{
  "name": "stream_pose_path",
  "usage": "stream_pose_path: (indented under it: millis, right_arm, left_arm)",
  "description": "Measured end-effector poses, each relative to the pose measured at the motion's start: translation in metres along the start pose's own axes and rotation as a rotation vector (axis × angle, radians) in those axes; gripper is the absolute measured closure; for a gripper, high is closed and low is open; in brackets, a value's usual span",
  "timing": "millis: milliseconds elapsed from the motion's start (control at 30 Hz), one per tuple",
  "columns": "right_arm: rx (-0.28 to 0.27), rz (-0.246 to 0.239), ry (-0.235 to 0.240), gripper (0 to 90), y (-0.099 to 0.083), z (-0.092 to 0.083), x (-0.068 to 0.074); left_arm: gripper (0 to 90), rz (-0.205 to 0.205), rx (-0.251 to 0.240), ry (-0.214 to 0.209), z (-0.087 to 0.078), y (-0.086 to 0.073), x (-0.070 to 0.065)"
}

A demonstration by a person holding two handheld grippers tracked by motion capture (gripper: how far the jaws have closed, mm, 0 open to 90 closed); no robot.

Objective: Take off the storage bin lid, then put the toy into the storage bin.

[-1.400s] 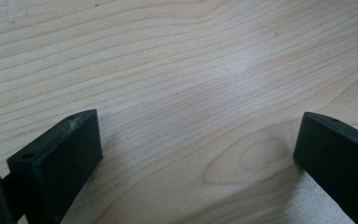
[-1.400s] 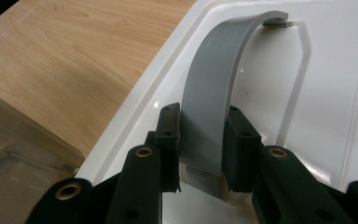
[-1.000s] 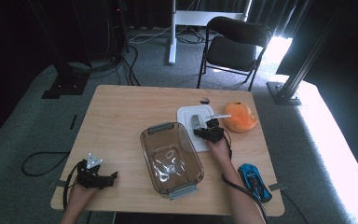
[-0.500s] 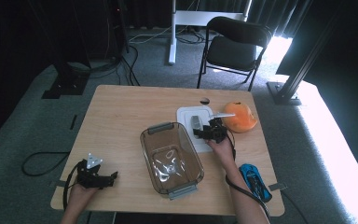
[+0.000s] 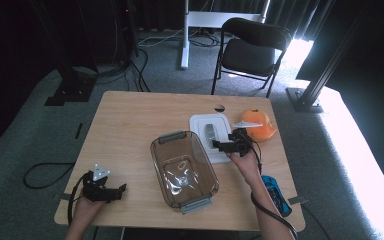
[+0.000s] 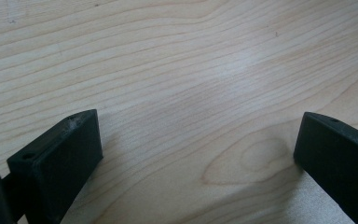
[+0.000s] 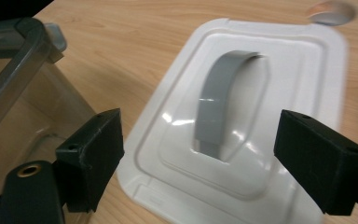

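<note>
Hovering over the white lid point(image 7: 261, 116), right tongs point(image 7: 198, 154) just opened, apparently empty; left tongs point(image 6: 198, 154) apart.

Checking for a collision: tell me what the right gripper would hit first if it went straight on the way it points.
Probably the white lid, likely its grey handle, which lies between the open jaws of the right gripper; depth is unclear.
</note>
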State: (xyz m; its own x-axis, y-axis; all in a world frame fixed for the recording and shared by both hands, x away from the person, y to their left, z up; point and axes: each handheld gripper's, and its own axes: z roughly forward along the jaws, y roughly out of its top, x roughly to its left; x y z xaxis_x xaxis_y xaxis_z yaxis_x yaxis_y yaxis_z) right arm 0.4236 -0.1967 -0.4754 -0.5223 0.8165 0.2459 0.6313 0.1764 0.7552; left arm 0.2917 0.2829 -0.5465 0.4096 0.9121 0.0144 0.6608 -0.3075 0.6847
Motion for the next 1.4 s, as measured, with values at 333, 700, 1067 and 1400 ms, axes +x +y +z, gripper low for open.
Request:
stream_pose_path:
  millis: [333,700,1067,1400]
  right_arm:
    - [-0.014,-0.01,-0.053,13.0,-0.006,-0.031,-0.011]
    - [-0.076,0.057,-0.133,13.9,-0.013,-0.066,-0.035]
    - [-0.054,0.093,-0.187,13.6,-0.015,-0.081,-0.053]
    - [-0.067,0.118,-0.218,17.0,-0.01,-0.087,-0.069]
  left_arm:
    - [1.3,-0.001,0.0,0.001,0.0,0.0,0.0]
    - [1.3,-0.003,-0.001,0.002,0.0,0.0,0.0]
    - [1.2,-0.004,-0.001,0.002,0.0,0.0,0.0]
    - [1.2,-0.003,0.0,0.002,0.0,0.0,0.0]
